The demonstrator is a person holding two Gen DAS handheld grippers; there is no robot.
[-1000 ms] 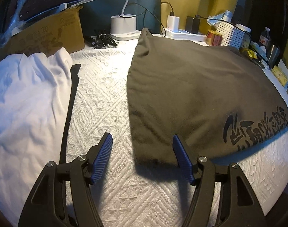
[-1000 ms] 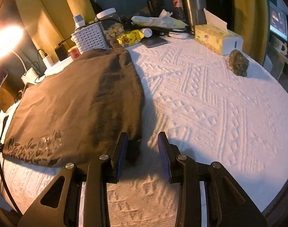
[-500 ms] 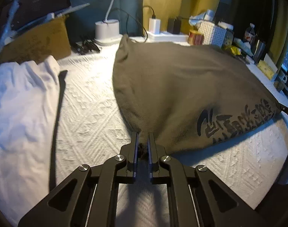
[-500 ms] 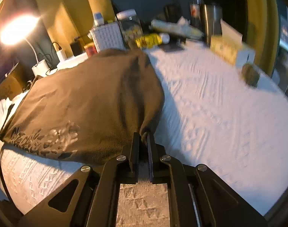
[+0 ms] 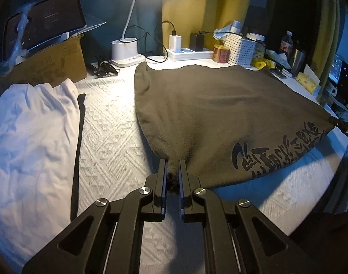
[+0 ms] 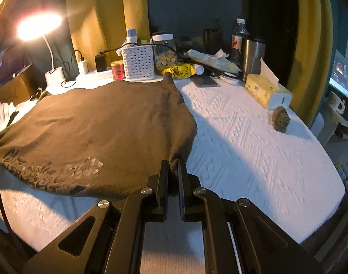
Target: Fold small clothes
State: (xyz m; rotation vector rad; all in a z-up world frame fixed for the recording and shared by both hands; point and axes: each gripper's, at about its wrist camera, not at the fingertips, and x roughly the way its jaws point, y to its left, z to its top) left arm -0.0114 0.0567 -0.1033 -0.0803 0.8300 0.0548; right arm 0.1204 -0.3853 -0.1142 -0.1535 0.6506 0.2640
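Note:
A dark olive-brown garment (image 5: 219, 114) with black lettering along its near hem lies spread on the white textured tabletop; it also shows in the right wrist view (image 6: 94, 123). My left gripper (image 5: 172, 166) is shut on the garment's near left corner and lifts it a little off the cloth. My right gripper (image 6: 173, 166) is shut on the near right corner, also raised. The hem between the two corners sags.
A crumpled white garment (image 5: 30, 137) and a black strap (image 5: 78, 150) lie at the left. A cardboard box (image 5: 43, 68), lamp base (image 5: 124, 51), power strip, white basket (image 6: 138, 62), jar, steel tumbler (image 6: 251, 53), tissue box (image 6: 267, 91) and a small dark figurine (image 6: 281, 118) line the back and right.
Both grippers went from open beside the garment's near corners to shut on them. The corners have since risen off the table, and both views have pulled up and back.

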